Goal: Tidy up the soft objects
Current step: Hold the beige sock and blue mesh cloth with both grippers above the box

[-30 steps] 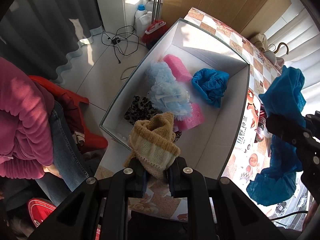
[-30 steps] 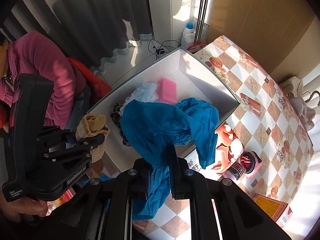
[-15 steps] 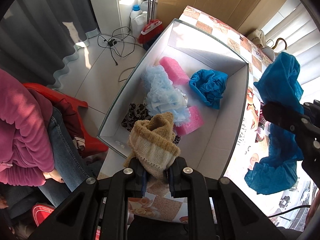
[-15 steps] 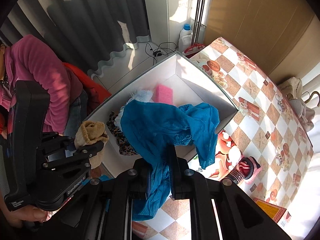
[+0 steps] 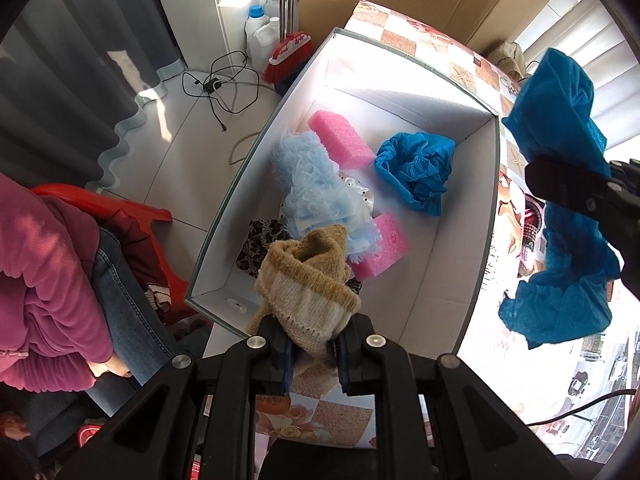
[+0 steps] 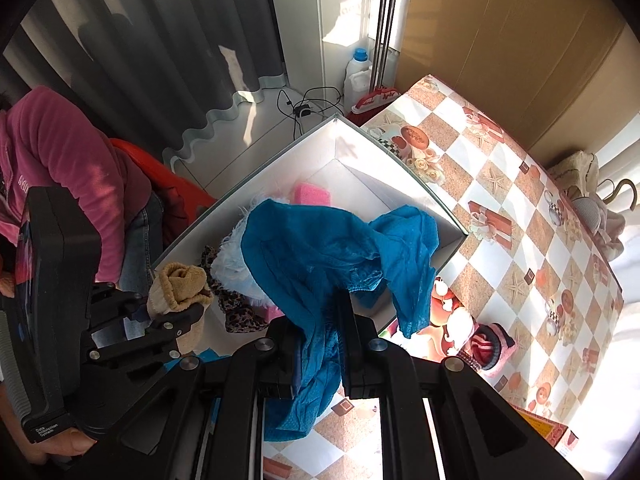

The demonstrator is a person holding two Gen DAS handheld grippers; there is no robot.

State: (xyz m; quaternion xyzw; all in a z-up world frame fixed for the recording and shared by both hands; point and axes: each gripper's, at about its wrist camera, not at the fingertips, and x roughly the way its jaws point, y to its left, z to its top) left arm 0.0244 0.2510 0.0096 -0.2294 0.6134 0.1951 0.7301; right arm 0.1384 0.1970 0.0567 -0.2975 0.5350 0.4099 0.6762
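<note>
My left gripper (image 5: 311,344) is shut on a tan knitted sock (image 5: 306,280) and holds it above the near end of a white open box (image 5: 460,264). The sock also shows in the right wrist view (image 6: 178,286). My right gripper (image 6: 320,320) is shut on a blue cloth (image 6: 332,248), which hangs above the box's right rim; it also shows in the left wrist view (image 5: 560,200). In the box lie two pink sponges (image 5: 340,138), a light blue fluffy duster (image 5: 316,192), a crumpled blue cloth (image 5: 418,172) and a leopard-print fabric (image 5: 256,246).
The box stands on a table with a checkered cloth (image 6: 500,184). A pink striped item (image 6: 490,346) lies on the table right of the box. A person in a pink top (image 5: 44,280) sits at the left by a red chair (image 5: 116,210). A broom (image 5: 288,52), bottles and cables lie on the floor.
Both grippers have risen a little above the box, still holding the sock and the blue cloth. The box's contents have not moved.
</note>
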